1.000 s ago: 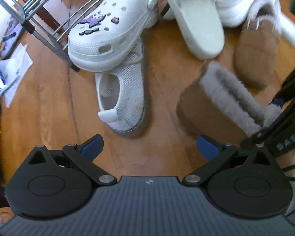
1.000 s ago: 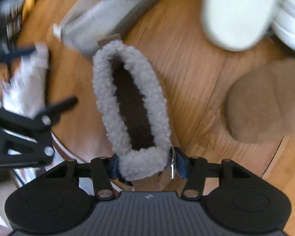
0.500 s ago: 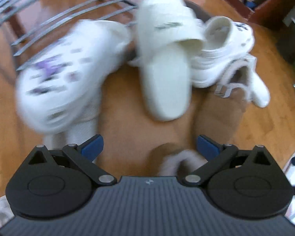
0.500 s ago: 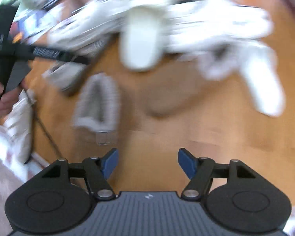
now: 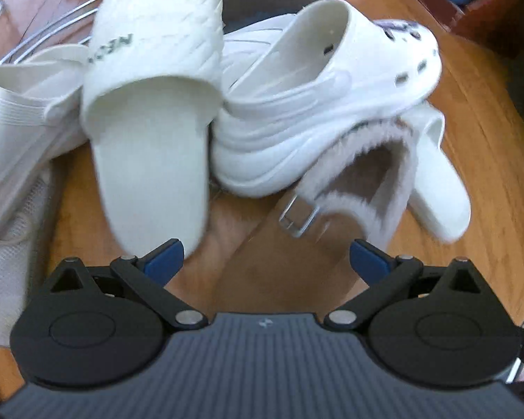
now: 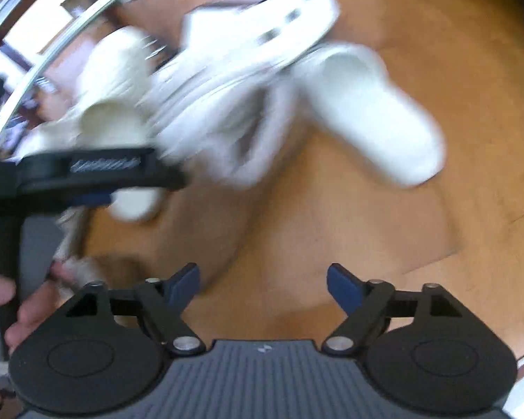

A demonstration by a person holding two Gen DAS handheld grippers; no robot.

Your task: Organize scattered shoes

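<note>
1. Left claw (image 5: 266, 257) spread wide, empty, above the brown fur slipper (image 5: 335, 188)
2. Right claw (image 6: 263, 284) opening, nothing between its jaws
3. Slipper lies under the white clog (image 5: 318, 104); pinch its free heel strap, not the clog

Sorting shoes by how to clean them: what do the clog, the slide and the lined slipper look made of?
Clog: moulded foam or rubber, matte white, with vent holes. Slide: similar soft foam, with a quilted embossed strap. Lined slipper: tan suede-like outer, fluffy fleece lining, shiny metal buckle.

A home: worn shoes (image 5: 150, 111) heaped on wooden floor (image 5: 489, 160).
</note>
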